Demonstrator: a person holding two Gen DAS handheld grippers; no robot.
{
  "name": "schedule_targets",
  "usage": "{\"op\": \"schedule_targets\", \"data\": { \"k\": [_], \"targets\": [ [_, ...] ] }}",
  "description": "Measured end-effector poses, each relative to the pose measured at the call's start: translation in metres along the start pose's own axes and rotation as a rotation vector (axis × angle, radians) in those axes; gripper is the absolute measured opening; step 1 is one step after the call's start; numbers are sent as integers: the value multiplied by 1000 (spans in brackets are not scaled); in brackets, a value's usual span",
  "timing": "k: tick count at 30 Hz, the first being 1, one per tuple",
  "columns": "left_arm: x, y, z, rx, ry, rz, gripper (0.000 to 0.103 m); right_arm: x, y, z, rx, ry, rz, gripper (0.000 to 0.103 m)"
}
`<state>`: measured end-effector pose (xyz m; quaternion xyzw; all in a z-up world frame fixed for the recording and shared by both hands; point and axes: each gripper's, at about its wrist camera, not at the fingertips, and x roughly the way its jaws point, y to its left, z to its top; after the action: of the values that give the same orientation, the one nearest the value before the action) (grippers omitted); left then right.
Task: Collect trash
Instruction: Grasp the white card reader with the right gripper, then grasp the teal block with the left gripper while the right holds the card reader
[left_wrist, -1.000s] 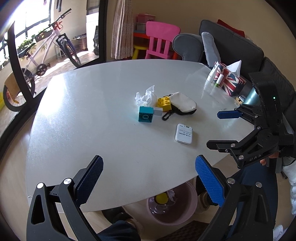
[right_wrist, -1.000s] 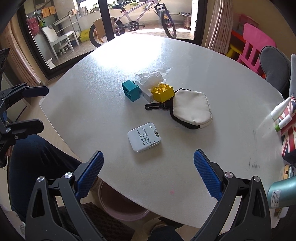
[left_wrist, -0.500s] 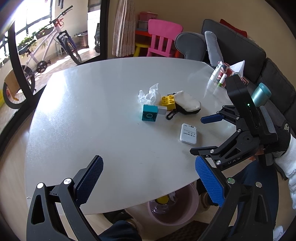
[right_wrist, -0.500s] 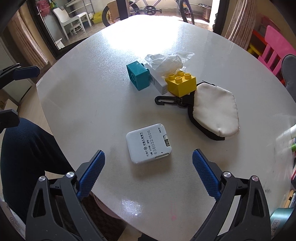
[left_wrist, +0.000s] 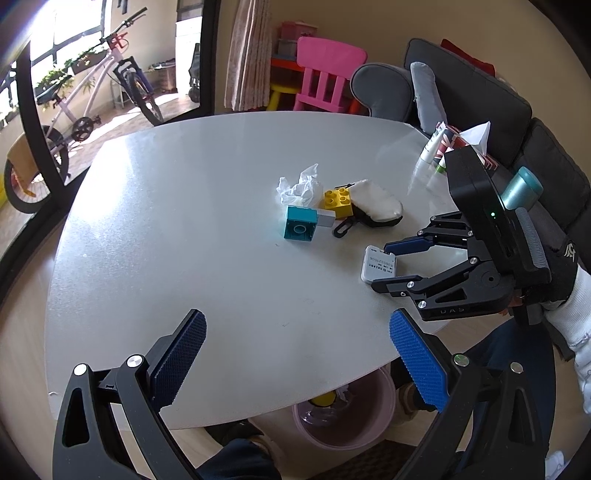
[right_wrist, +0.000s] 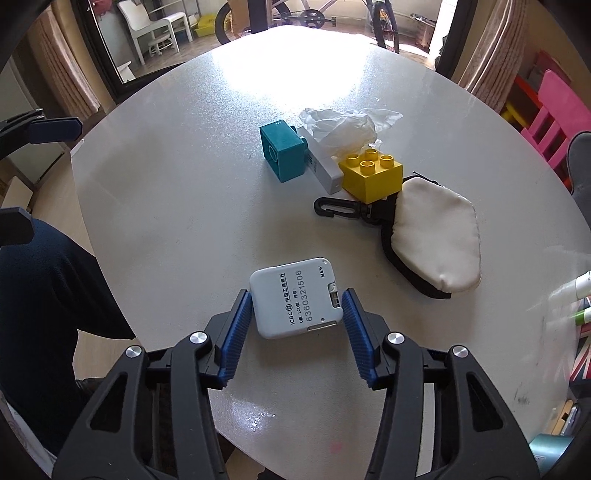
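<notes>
A flat white bank token device (right_wrist: 295, 301) lies on the round white table (right_wrist: 166, 192). My right gripper (right_wrist: 295, 325) is low over it, its blue pads on either side of the device, at or very near its edges. The device (left_wrist: 378, 265) and right gripper (left_wrist: 397, 264) also show in the left wrist view. A crumpled white tissue (right_wrist: 345, 123) lies farther back, also in the left wrist view (left_wrist: 299, 186). My left gripper (left_wrist: 295, 362) is open and empty above the table's near edge. A pink bin (left_wrist: 343, 413) stands under the table.
A teal block (right_wrist: 282, 151), a white adapter (right_wrist: 321, 166), a yellow brick (right_wrist: 371, 173) and a white pouch with a black clip (right_wrist: 436, 240) lie by the tissue. A flag-print tissue box (left_wrist: 461, 147) and tubes stand at the right edge. A sofa and pink chair stand beyond.
My right gripper has moved forward and down to the white device and narrowed its jaws around it. The left gripper has stayed open, near the table's front edge.
</notes>
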<state>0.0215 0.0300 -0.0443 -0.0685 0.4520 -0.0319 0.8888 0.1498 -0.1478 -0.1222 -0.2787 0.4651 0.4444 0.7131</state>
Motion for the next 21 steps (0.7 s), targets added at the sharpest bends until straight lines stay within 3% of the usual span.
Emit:
{"op": "schedule_targets", "data": {
  "k": [21],
  "targets": [
    [20, -2, 24, -2, -18, -7, 96, -46, -25, -22, 246, -119, -51, 50]
  ]
}}
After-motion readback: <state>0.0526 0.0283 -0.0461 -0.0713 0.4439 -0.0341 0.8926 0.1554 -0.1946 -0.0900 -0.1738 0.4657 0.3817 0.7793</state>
